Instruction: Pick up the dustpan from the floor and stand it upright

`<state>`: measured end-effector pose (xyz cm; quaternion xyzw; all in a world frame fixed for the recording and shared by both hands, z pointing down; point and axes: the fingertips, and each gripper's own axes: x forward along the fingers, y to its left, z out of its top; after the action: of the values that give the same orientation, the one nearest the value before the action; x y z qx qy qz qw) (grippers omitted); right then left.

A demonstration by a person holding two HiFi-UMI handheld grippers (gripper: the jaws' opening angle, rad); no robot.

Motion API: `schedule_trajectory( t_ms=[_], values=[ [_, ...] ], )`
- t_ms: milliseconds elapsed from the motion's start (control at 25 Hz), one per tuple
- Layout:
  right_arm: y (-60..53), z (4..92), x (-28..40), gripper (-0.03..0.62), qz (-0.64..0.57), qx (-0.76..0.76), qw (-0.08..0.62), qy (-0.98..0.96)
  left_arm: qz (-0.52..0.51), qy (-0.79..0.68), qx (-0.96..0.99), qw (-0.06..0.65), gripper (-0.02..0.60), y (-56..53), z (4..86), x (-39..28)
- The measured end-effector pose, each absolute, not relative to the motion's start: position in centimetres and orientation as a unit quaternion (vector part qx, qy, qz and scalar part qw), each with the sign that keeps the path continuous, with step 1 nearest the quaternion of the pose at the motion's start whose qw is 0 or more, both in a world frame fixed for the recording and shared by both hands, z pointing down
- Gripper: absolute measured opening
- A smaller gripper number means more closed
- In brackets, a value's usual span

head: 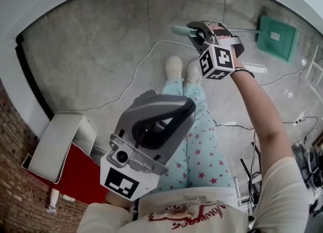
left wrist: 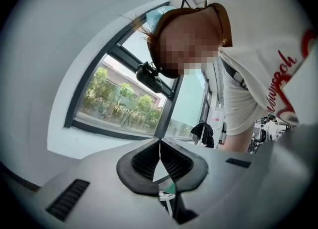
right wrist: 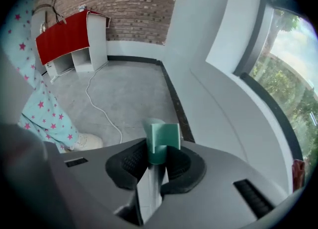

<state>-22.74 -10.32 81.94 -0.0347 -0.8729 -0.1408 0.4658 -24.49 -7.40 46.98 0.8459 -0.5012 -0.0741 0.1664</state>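
Observation:
The green dustpan (head: 277, 38) hangs at the upper right of the head view, joined by a thin metal rod (head: 248, 31) to a green handle end (head: 180, 30). My right gripper (head: 195, 35) is shut on that handle, held high over the floor. In the right gripper view the green handle end (right wrist: 161, 141) sticks out past the pads and the metal rod (right wrist: 149, 193) runs back between them; the right gripper (right wrist: 158, 161) clamps it. My left gripper (head: 176, 110) is raised near my body, apart from the dustpan. Its pads meet with nothing between them in the left gripper view (left wrist: 160, 158).
A white cable (head: 136, 73) winds over the concrete floor. A red and white cabinet (head: 65, 146) stands by the brick wall at the lower left. The person's star-patterned legs and white shoes (head: 174, 67) are below the grippers. More cables and stands (head: 252, 166) lie at the right.

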Motion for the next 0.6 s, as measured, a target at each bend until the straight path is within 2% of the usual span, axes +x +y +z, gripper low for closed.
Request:
schedule_trajectory(
  t_ms=[400,600],
  values=[
    [-17.1,68.8,-13.4,0.079,-0.086,0.084,0.463,-0.878,-0.03,-0.443,0.887,0.127,0.02,-8.8,36.9,-20.2],
    [-20.2,63.5,-7.8,0.08,-0.065,0.133,0.427,-0.892,-0.013,-0.424,0.898,0.118,0.02,-9.2,33.0,-16.7]
  ],
)
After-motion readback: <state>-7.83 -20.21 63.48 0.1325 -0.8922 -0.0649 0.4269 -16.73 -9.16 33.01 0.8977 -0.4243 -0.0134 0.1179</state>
